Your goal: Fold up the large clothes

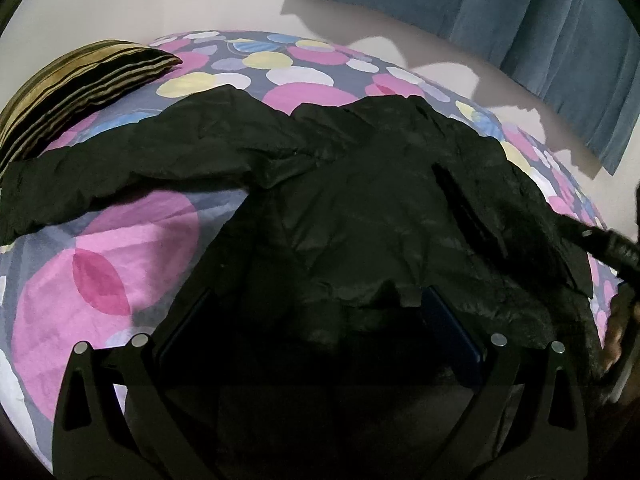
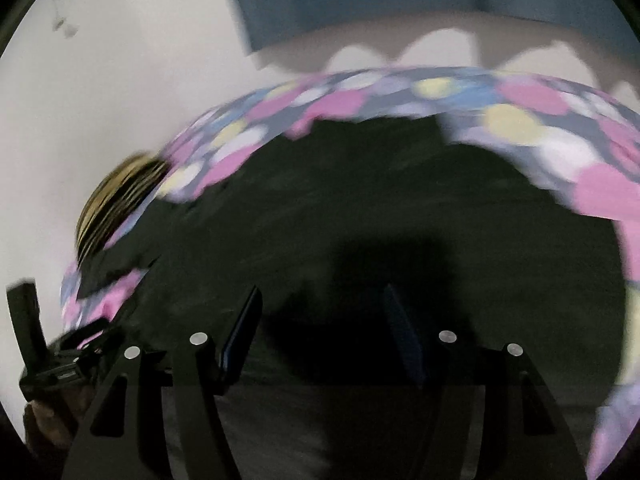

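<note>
Black jacket lay spread on the bed, one sleeve outstretched; left claw and right claw both stood released above it, the next fold requiring a fresh grasp.

The left black two-finger gripper is held wide apart, angled downward; the right black two-finger gripper is parted, nothing clamped.

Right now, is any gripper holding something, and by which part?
The right gripper is open above the black jacket and holds nothing. The left gripper stands wide over the jacket's near edge; whether it holds it cannot be told.
</note>
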The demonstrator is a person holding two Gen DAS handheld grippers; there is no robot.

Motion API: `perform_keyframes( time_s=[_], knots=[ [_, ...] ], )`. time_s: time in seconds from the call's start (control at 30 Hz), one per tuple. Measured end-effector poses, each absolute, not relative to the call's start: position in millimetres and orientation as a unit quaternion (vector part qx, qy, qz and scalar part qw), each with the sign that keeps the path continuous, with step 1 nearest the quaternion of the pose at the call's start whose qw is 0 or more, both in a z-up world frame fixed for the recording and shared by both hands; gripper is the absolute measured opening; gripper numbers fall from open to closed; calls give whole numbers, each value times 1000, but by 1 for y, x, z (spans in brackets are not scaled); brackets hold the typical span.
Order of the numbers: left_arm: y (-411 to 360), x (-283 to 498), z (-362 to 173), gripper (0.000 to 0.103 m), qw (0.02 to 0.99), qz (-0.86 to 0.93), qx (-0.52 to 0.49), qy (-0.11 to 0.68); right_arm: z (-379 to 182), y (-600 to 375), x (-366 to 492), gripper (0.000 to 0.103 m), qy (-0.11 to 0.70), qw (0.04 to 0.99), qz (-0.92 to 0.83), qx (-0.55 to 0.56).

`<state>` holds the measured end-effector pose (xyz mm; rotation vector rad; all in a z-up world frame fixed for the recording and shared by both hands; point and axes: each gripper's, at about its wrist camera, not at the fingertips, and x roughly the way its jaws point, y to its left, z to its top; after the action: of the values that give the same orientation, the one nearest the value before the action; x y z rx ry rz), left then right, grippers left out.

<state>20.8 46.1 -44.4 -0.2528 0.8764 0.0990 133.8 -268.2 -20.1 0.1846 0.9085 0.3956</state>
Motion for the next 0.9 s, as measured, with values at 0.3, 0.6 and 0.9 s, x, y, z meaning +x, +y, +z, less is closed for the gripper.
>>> perform_keyframes(
  time_s=[0.3, 0.6, 0.9],
  knots=[
    [44, 23, -45, 101, 896, 45, -119, 426, -61, -474, 155, 63, 456, 852, 24, 255],
    [40, 24, -47, 101, 896, 44, -107, 429, -106, -490, 193, 30, 482, 819, 54, 306],
    [43, 22, -46, 101, 896, 44, -108, 428, -99, -497, 180, 44, 486, 814, 69, 311]
  ],
)
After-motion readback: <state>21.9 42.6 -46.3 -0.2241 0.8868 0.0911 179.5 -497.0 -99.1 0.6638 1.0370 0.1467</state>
